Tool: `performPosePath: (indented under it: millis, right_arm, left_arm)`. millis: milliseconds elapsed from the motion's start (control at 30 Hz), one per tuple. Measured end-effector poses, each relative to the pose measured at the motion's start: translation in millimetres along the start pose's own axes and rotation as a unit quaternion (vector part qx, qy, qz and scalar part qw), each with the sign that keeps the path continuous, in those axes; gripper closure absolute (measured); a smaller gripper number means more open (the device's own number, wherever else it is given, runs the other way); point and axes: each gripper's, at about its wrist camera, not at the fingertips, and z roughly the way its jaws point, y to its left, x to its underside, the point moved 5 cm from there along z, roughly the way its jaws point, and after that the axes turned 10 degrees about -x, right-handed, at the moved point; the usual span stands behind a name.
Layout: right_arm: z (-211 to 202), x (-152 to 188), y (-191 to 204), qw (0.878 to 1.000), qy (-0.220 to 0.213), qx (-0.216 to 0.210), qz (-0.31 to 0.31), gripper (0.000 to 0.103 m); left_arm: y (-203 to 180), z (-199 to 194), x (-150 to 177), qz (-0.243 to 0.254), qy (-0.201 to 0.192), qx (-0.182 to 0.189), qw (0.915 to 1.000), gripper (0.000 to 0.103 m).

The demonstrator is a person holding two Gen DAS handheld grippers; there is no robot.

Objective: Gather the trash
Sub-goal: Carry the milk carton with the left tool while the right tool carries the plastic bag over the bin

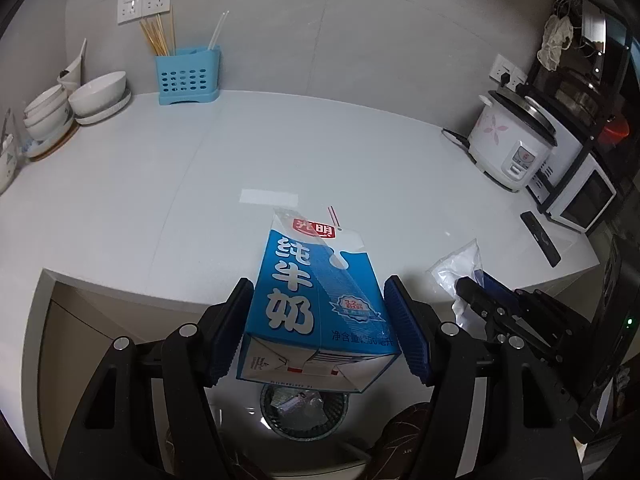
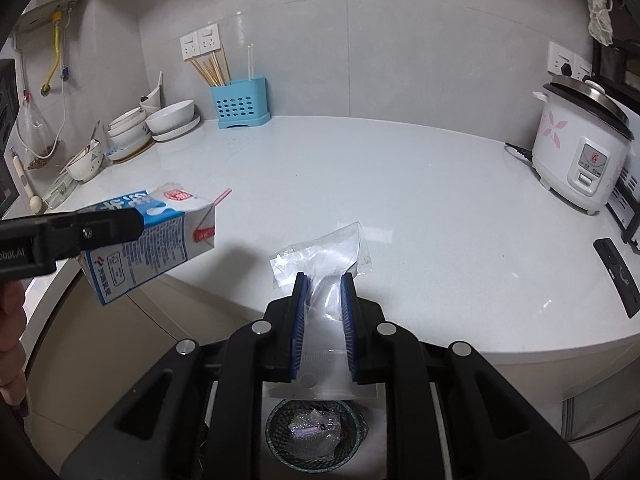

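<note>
A blue and white milk carton (image 1: 316, 304) sits between the blue pads of my left gripper (image 1: 320, 320), which is shut on it and holds it in the air past the counter's front edge. The same carton (image 2: 148, 236) shows at the left of the right wrist view. My right gripper (image 2: 325, 312) is shut on a crumpled clear plastic bag (image 2: 328, 256), also seen as the bag (image 1: 456, 268) at the right of the left wrist view. Below both grippers, on the floor, stands a dark mesh trash bin (image 2: 316, 436) with wrappers inside; the bin (image 1: 304, 412) shows under the carton.
The white counter (image 2: 400, 184) carries a rice cooker (image 2: 580, 148), a black remote (image 2: 618, 276), a blue utensil holder (image 2: 240, 100) and stacked bowls (image 2: 160, 124). A white paper slip (image 1: 269, 197) lies on the counter. A hand (image 2: 10, 344) is at the left edge.
</note>
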Motion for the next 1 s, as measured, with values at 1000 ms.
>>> performPosePath:
  millis: [1000]
  right_arm:
    - [23,211,21,0.998,0.037,-0.016,0.046,0.087]
  left_arm:
    - [18,63,235,-0.017,0.044,0.002,0.9989,0.037]
